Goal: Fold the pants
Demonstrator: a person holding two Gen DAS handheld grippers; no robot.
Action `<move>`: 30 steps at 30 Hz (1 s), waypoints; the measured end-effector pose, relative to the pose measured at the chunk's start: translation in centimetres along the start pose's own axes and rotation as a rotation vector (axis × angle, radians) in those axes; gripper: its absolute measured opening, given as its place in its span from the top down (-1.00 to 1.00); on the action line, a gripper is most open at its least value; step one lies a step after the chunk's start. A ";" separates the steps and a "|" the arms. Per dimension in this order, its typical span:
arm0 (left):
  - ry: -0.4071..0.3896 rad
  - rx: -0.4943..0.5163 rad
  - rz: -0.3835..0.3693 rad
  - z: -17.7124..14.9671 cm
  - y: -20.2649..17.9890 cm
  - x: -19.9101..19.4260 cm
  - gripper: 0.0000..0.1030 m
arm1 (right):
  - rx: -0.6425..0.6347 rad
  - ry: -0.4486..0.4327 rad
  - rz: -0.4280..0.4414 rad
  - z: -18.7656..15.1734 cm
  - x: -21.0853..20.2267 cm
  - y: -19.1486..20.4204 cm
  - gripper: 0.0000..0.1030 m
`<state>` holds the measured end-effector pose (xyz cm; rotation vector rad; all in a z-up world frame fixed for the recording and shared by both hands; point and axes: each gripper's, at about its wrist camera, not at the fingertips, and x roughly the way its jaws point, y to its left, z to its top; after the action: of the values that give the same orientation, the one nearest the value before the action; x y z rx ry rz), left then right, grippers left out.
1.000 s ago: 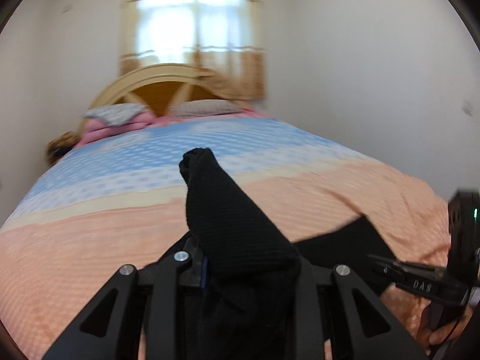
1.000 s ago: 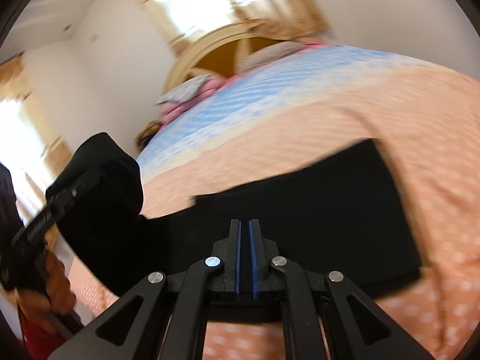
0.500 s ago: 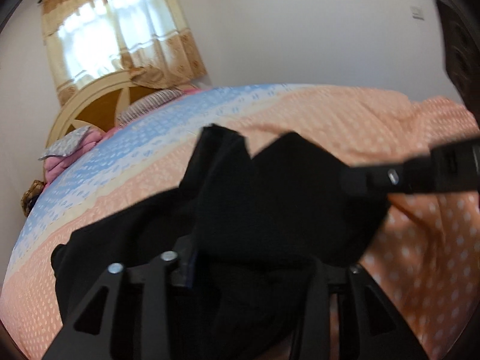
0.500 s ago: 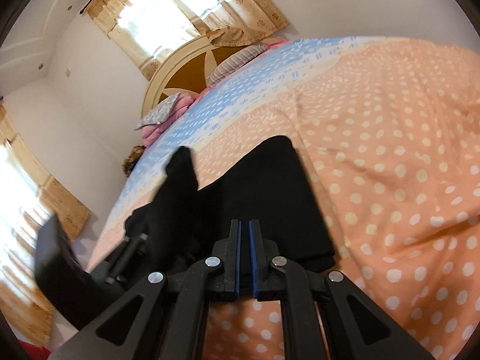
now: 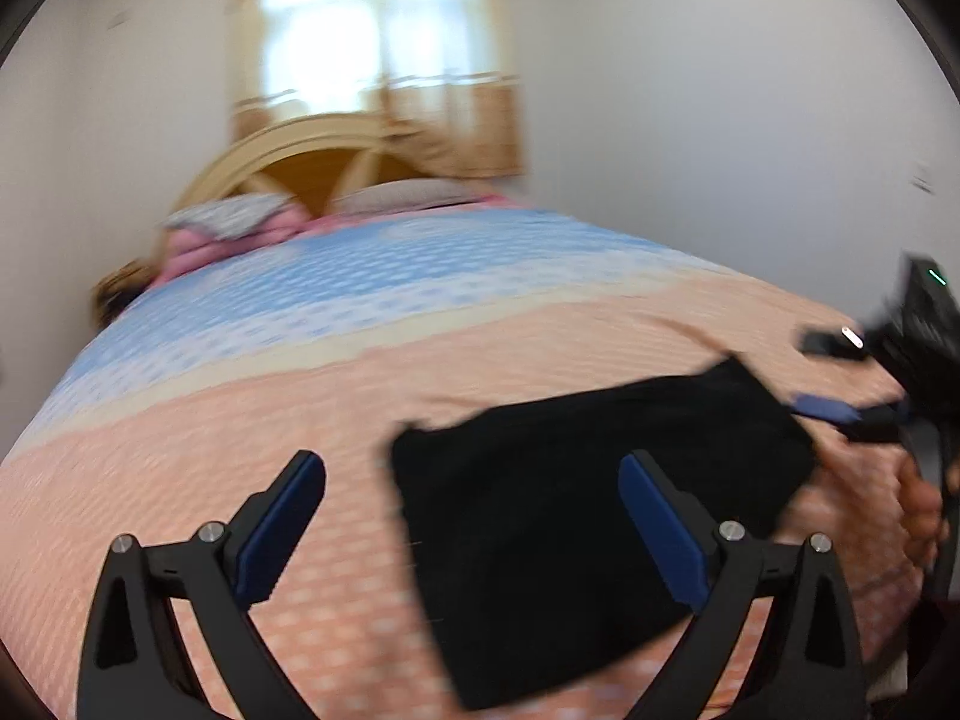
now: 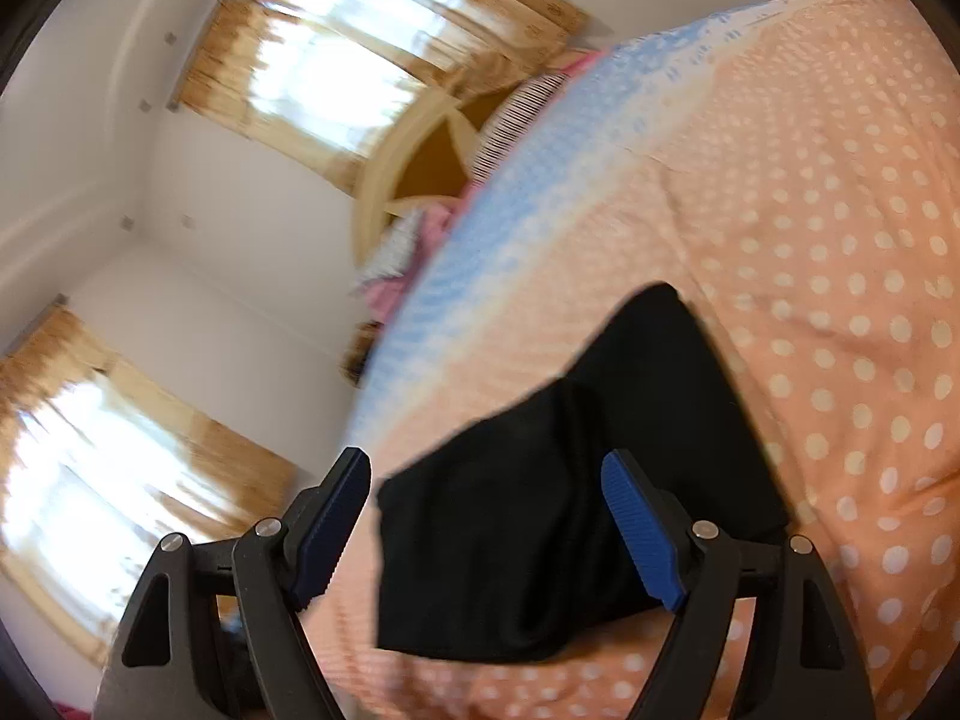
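The black pants (image 5: 576, 516) lie folded into a compact rectangle on the orange polka-dot bedspread (image 5: 240, 420). My left gripper (image 5: 474, 516) is opening wide just above the bed, its blue pads (image 5: 282, 534) clear of the cloth, which lies below and ahead toward the right finger. In the right wrist view the same pants (image 6: 558, 510) lie under my right gripper (image 6: 486, 516), whose jaws are opening with nothing pressed between them. The right gripper (image 5: 840, 378) also shows at the right edge of the left wrist view, held by a hand (image 5: 918, 504).
The bedspread turns blue (image 5: 336, 294) toward the wooden headboard (image 5: 312, 168), where pink and grey pillows (image 5: 234, 228) lie. Curtained windows (image 6: 336, 66) sit behind the bed and on the side wall. White walls surround the bed.
Both grippers went from shut to wide open. The left one let go of the black cloth it was carrying, and the pants now lie flat in a folded rectangle. The right view rolled.
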<state>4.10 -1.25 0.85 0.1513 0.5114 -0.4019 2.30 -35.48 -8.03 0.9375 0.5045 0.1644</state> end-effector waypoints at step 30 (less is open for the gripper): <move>0.153 -0.057 0.168 1.8 0.0 8.0 -0.95 | -0.602 0.032 -0.449 -0.2 4.0 0.5 0.52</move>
<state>11.26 -4.35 -1.63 0.1692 0.6553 -0.2118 5.76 -33.64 -9.11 0.2221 0.6353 -0.0773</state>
